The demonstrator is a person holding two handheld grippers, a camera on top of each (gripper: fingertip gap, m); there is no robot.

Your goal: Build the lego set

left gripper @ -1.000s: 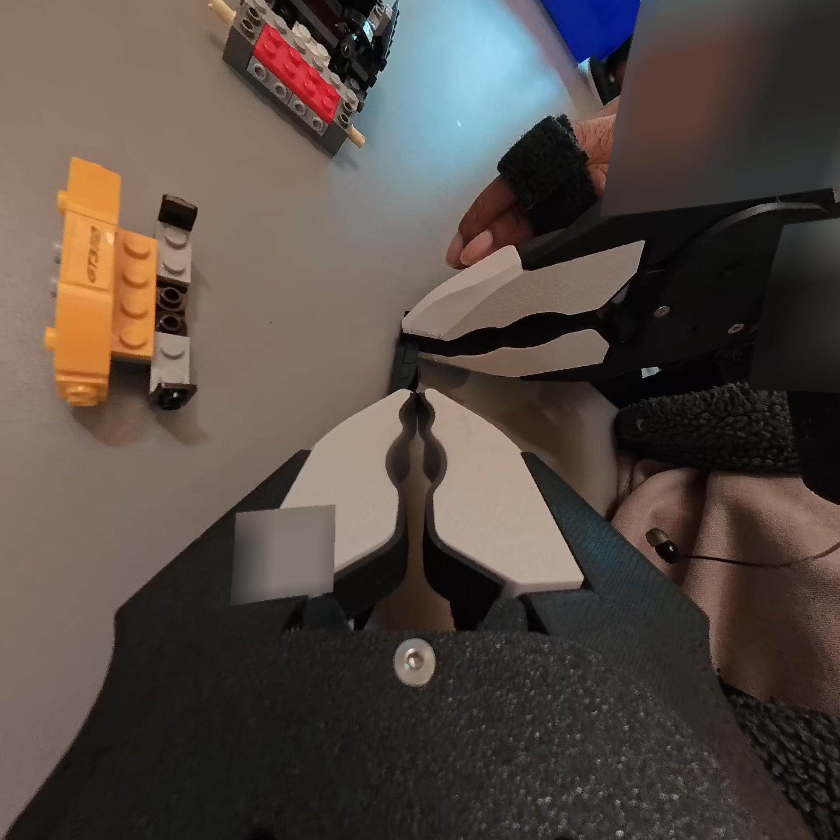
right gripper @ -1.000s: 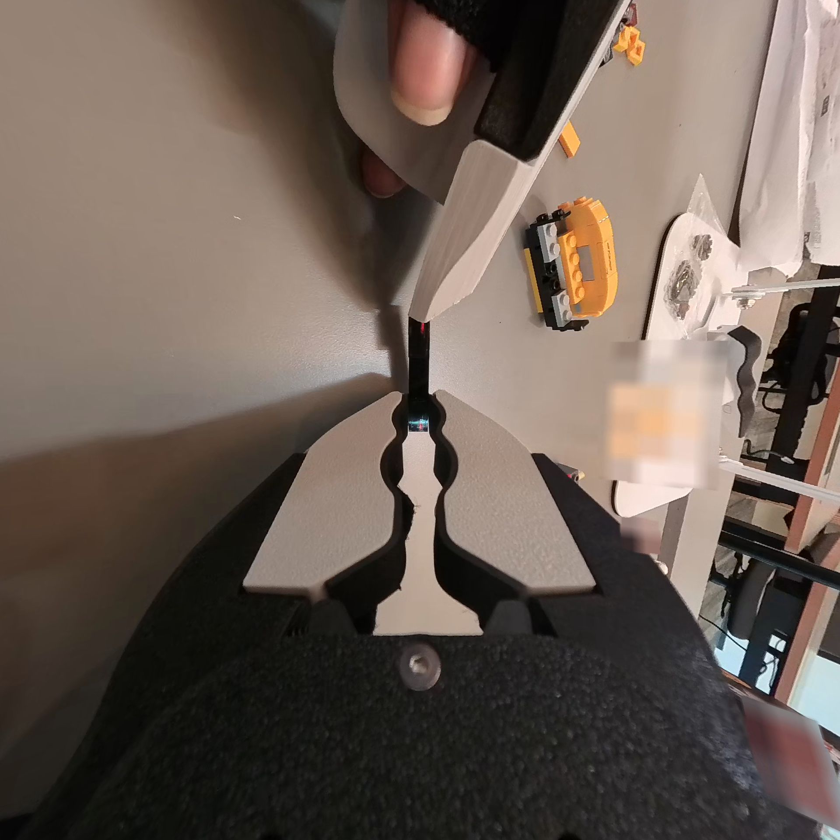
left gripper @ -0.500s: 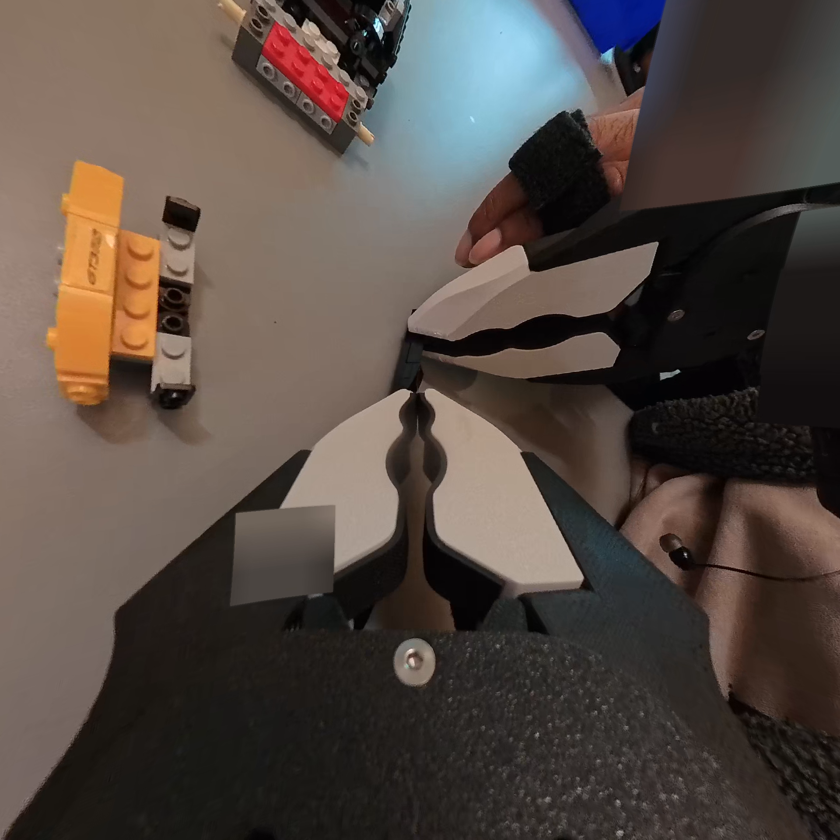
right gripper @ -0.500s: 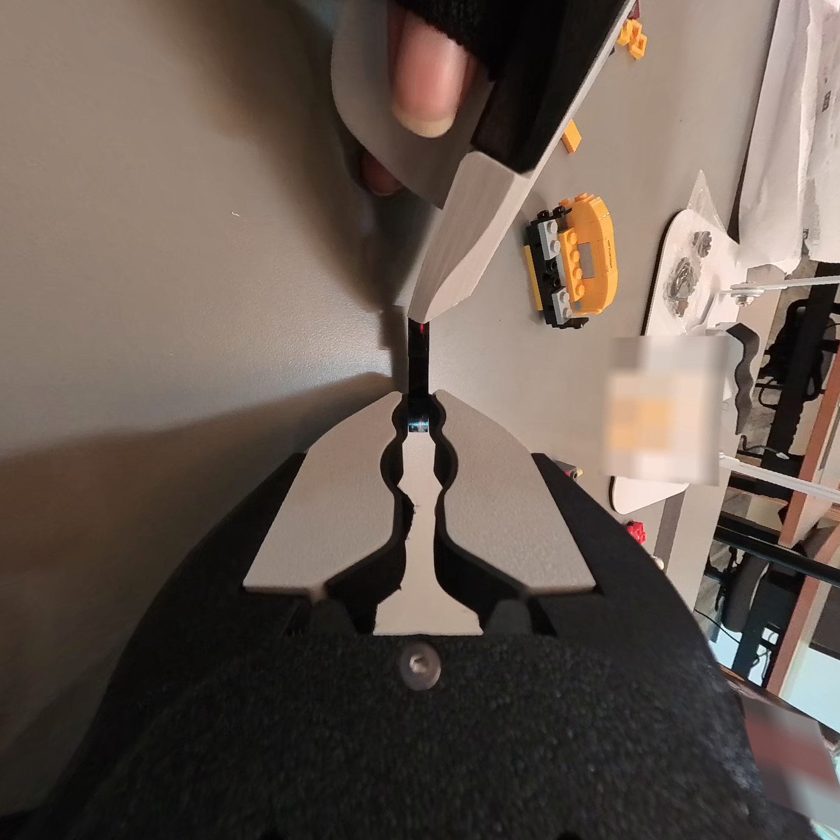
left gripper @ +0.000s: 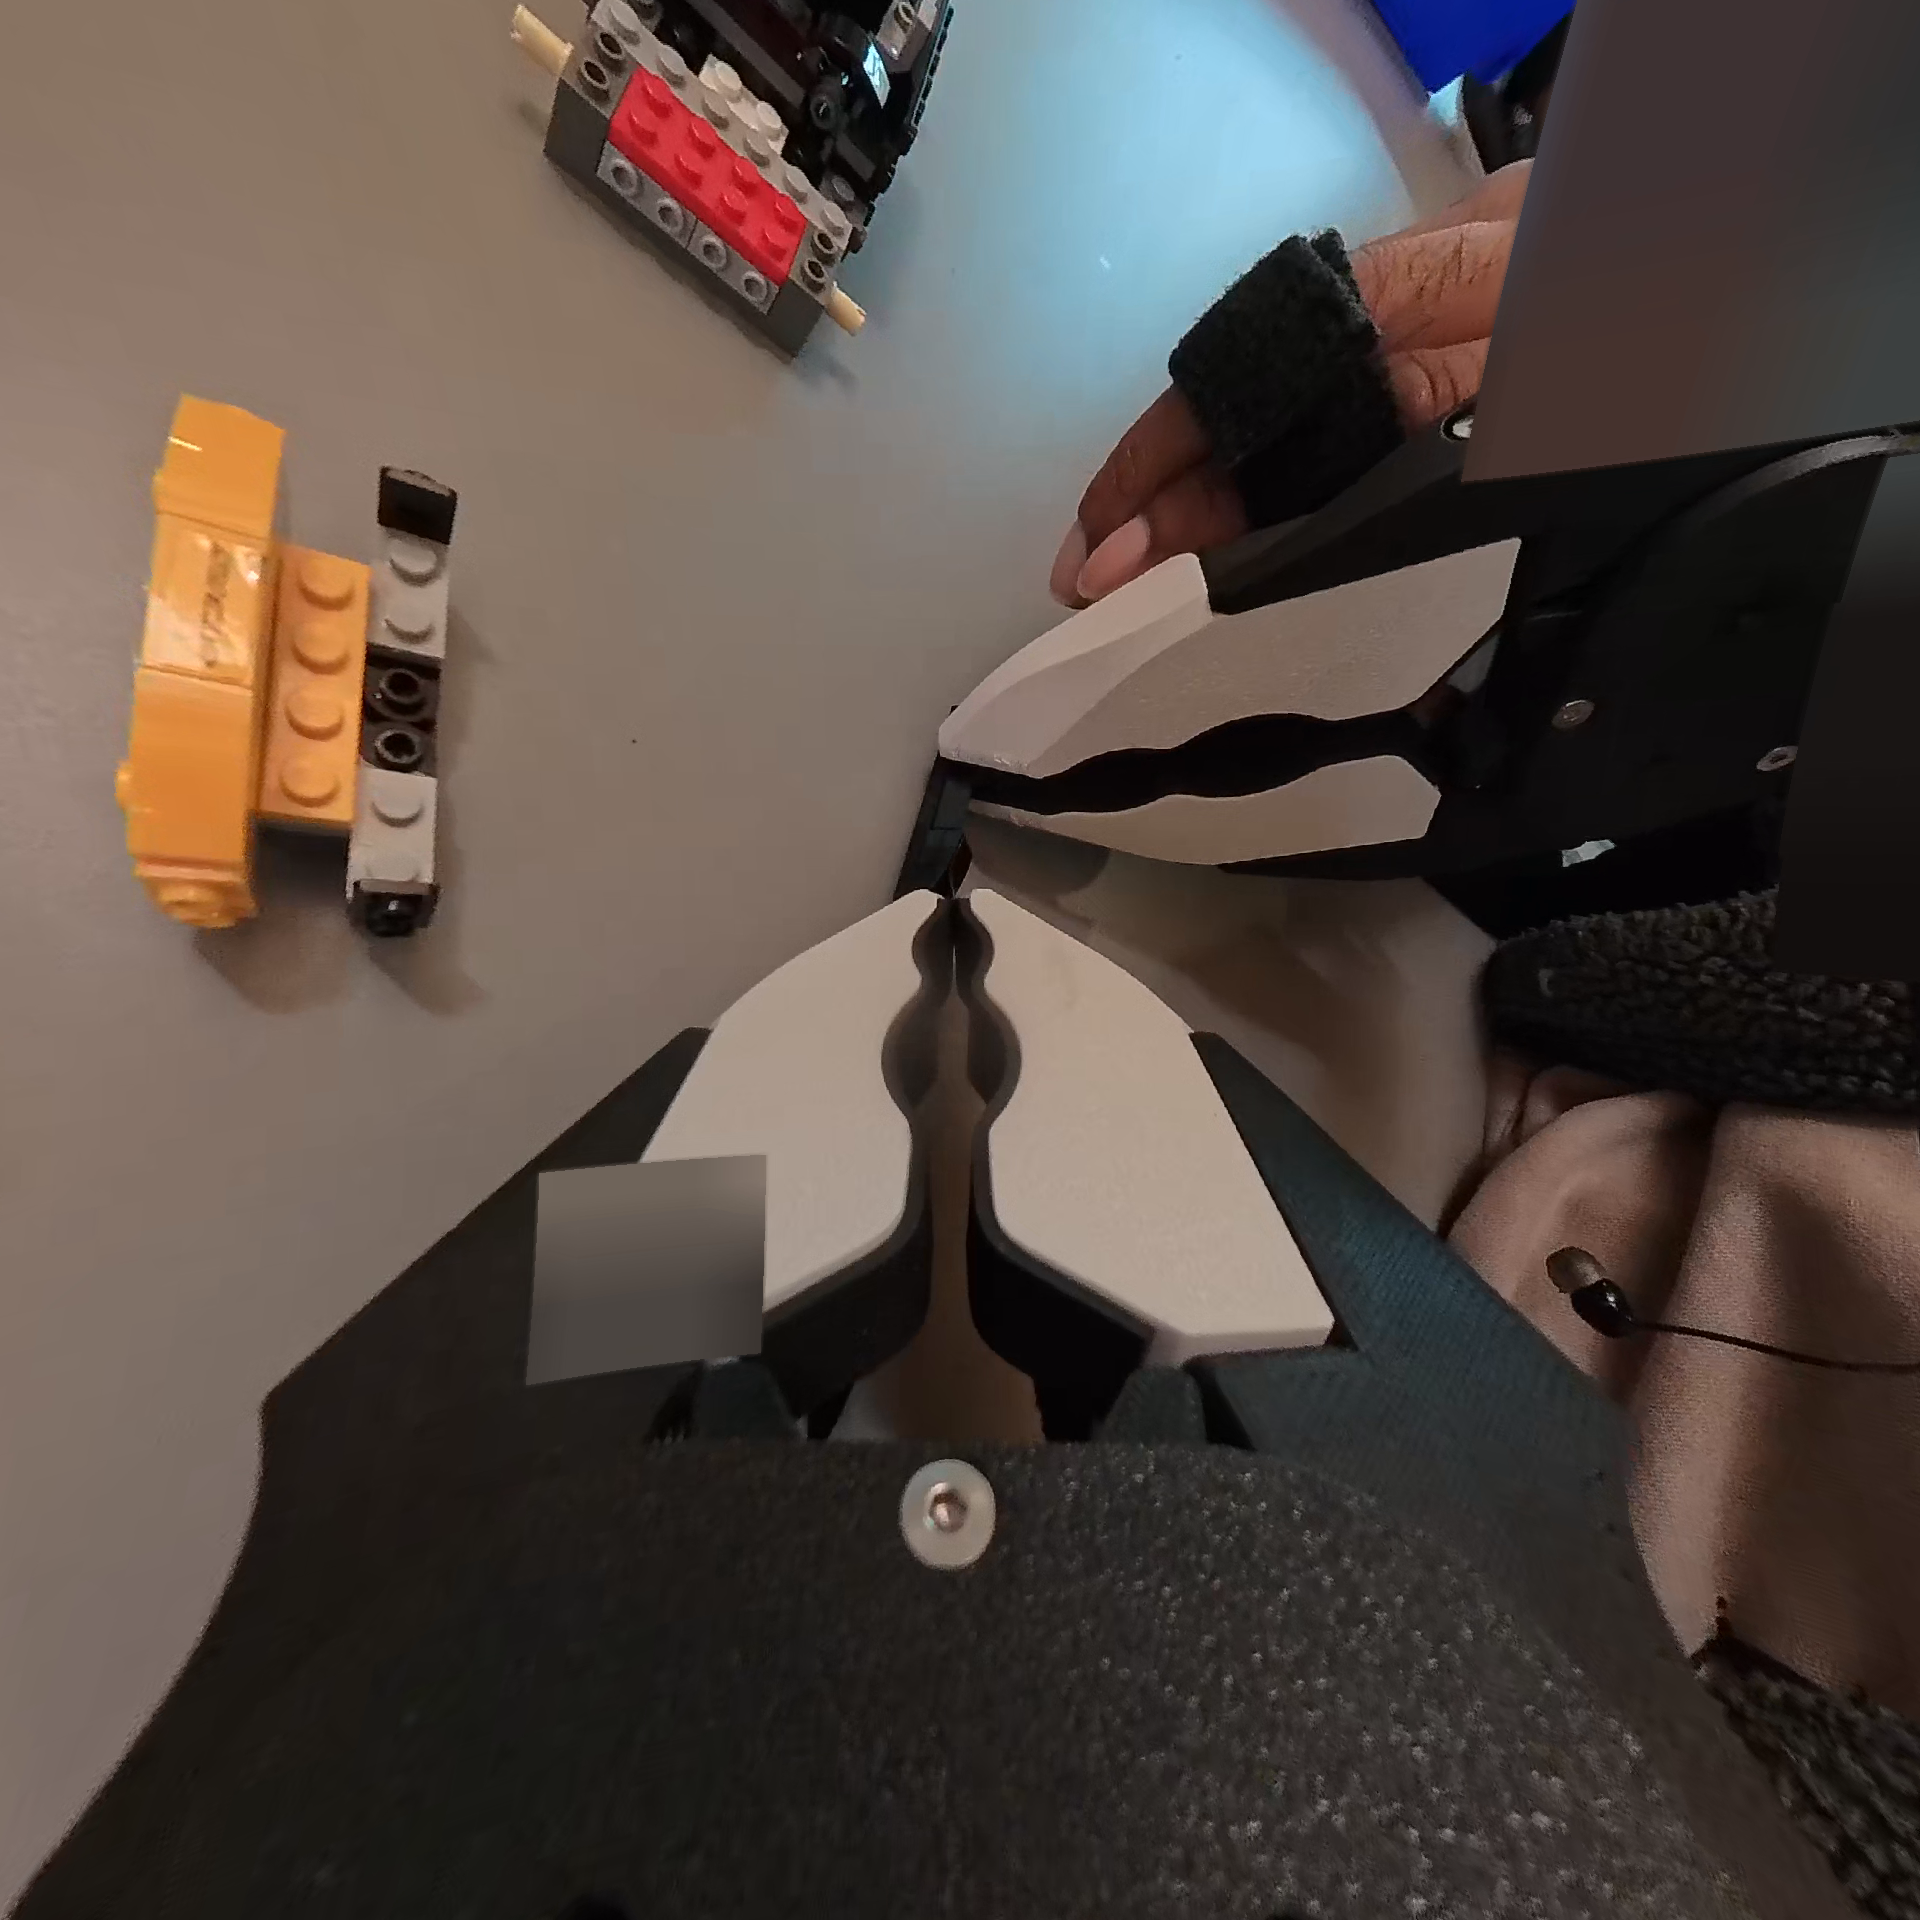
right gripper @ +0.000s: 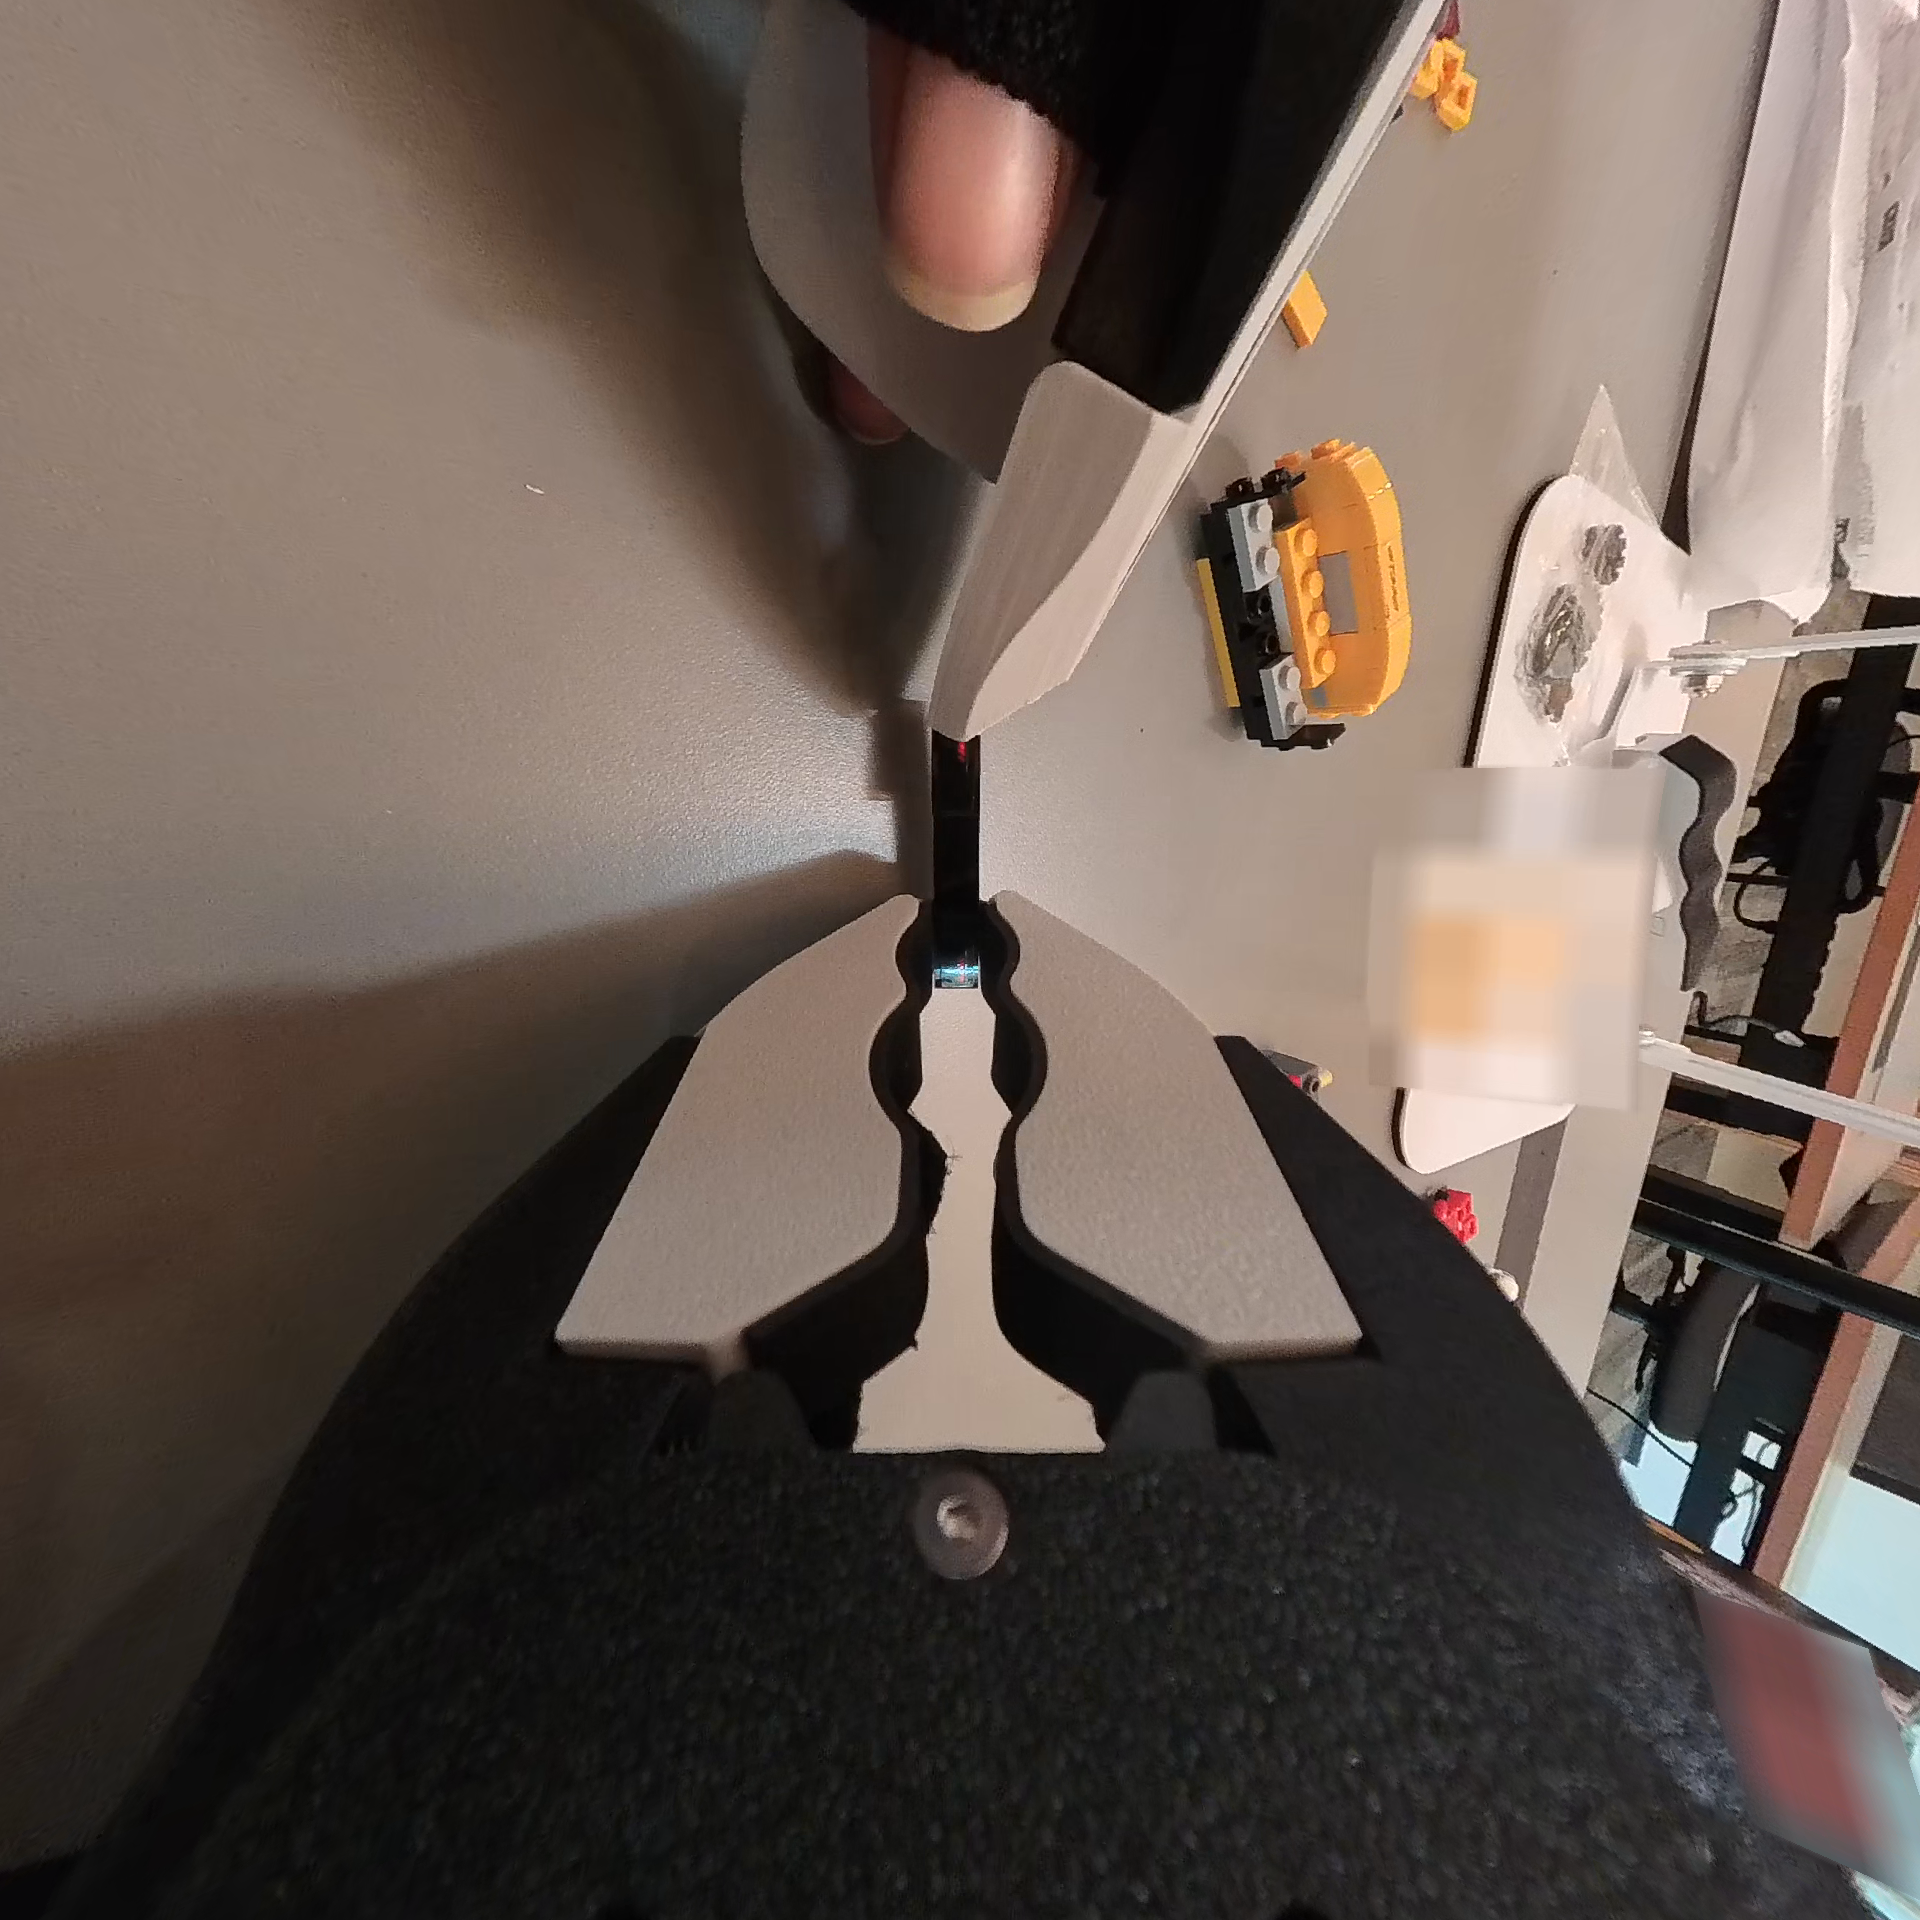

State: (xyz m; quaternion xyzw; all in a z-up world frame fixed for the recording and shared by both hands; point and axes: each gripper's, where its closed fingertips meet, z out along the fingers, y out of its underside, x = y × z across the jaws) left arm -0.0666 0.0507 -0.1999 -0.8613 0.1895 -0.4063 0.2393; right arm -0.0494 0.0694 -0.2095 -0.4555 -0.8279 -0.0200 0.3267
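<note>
A thin black lego piece (right gripper: 956, 821) is held edge-on between both grippers just above the grey table (right gripper: 364, 520). My right gripper (right gripper: 956, 906) is shut on its near end. My left gripper (left gripper: 952, 904) is shut with its tips on the other end of the piece (left gripper: 940, 831). The left gripper also shows in the right wrist view (right gripper: 956, 717), coming down from above. The right gripper shows in the left wrist view (left gripper: 961, 774), coming in from the right. A yellow, grey and black sub-assembly (left gripper: 208, 675) lies on the table at the left, and it also shows in the right wrist view (right gripper: 1340, 592).
A dark chassis with red bricks (left gripper: 717, 177) lies at the far edge. A white tray (right gripper: 1527, 727) with bagged parts, small orange pieces (right gripper: 1304, 322), a red piece (right gripper: 1455, 1210) and paper sheets (right gripper: 1818, 260) are at the right. A person's hand (left gripper: 1143, 520) rests on the right gripper. Both grippers' tips are close together, under 4 cm apart.
Almost nothing: both grippers stay shut on the black piece. The right gripper has shifted slightly up and to the right in the left wrist view.
</note>
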